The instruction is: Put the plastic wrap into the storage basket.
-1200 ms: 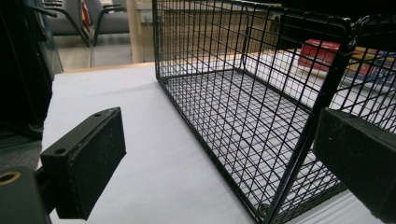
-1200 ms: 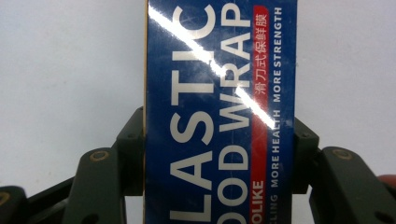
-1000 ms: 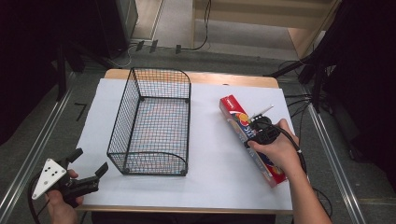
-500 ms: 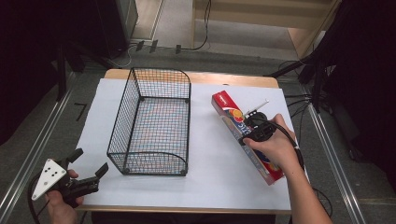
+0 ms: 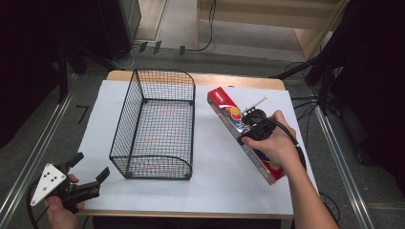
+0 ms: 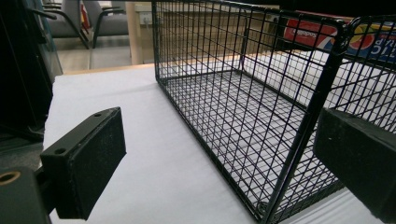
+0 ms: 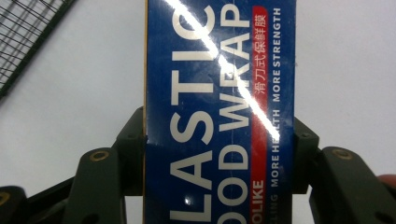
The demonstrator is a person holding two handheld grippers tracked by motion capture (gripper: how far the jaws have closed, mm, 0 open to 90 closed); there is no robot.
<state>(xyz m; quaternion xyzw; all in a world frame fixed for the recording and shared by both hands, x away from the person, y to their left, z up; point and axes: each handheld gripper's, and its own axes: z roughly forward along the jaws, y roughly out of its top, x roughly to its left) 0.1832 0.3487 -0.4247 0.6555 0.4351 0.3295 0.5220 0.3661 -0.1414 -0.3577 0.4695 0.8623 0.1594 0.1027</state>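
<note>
Between the right gripper's clamped fingers sits the plastic-wrap box; left gripper fingers spread, empty.

A: How many things do I have on the table from here?

B: I count one wire basket, black, and one box of plastic food wrap.

A: And the grippers I am operating?

B: Two. One left gripper and one right gripper. Each has two black jaws.

A: The white sheet?

B: One white sheet over one table. In the room behind I see two chairs.
</note>
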